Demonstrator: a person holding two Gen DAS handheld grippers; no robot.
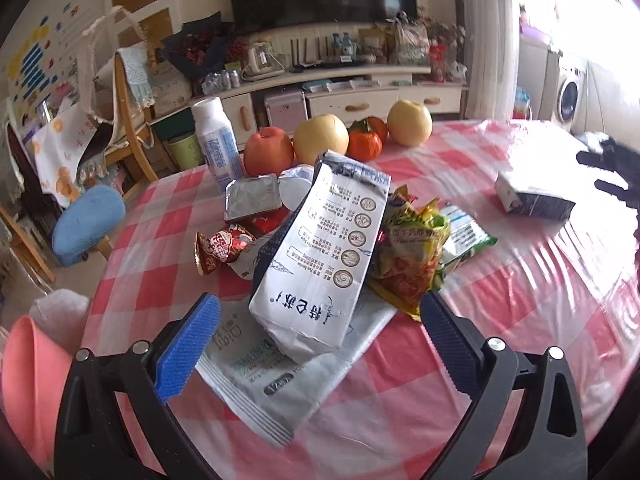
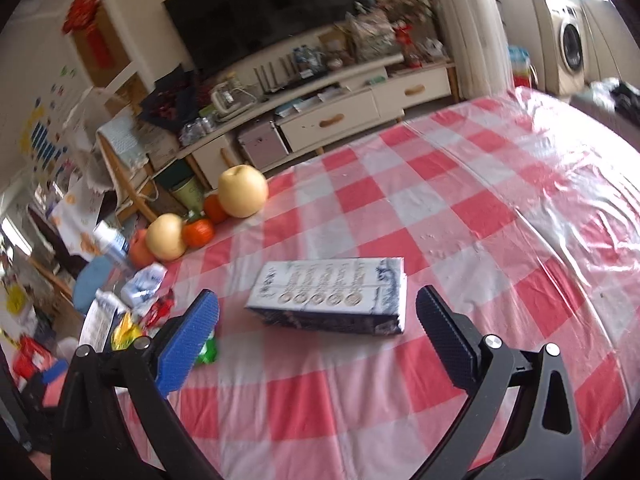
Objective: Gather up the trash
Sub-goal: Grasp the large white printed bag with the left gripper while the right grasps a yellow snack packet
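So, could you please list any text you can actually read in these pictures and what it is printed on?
"特仑苏": upside down on the leaning milk carton.
Carton's fine print beside the round medals: too small.
Flat white wrapper beneath it: blurred.
Lying milk carton: blurred.
White bottle label: unreadable.

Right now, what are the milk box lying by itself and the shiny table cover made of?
The milk carton looks like coated paperboard: printed faces, sharp folded edges, a flattened sealed end. The table cover appears to be clear glossy plastic film over pink-checked cloth: it wrinkles and glares brightly near the window.
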